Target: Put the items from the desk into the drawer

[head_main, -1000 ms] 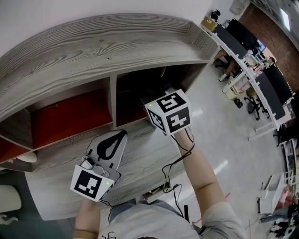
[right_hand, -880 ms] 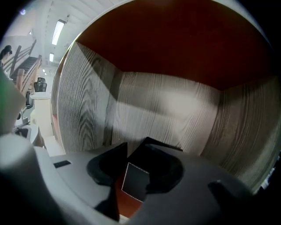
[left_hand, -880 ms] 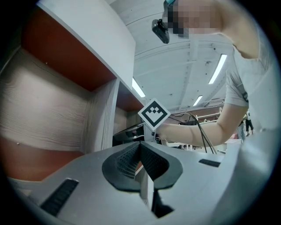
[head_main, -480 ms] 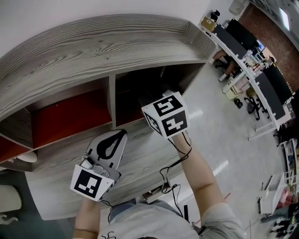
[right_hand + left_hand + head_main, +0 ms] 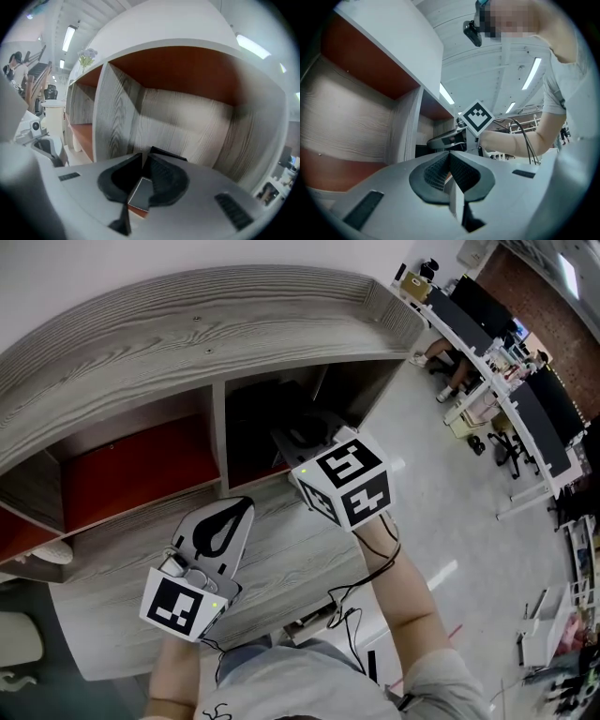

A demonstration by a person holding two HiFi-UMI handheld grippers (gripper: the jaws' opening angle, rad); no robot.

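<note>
Closing right gripper point(image 5: 142, 157): you are drawing its jaws in; they have just been closing and are standing a thin slit apart at the tips, with nothing pressed between the pads.
Pale strip point(image 5: 139, 193): it is sitting low in the gap behind those pads, with orange showing under it; you cannot tell whether it is part of the gripper or a loose thing.
Black item point(image 5: 167, 153): it is lying in the right compartment point(image 5: 367, 397), just past your jaw tips; only one edge is showing, the rest hiding behind the jaws.
Head view: shadow is filling that compartment, so its contents are not showing there.
Marker cube point(image 5: 343, 486): it is covering your right hand and much of that gripper from above.
Left gripper point(image 5: 450, 154): you are holding it clenched, pads together and empty, over the counter point(image 5: 291, 554); whether it is touching the wood is not showing.
White thing point(image 5: 49, 555): it is peeking out at the left, cut off and too small to name.
</note>
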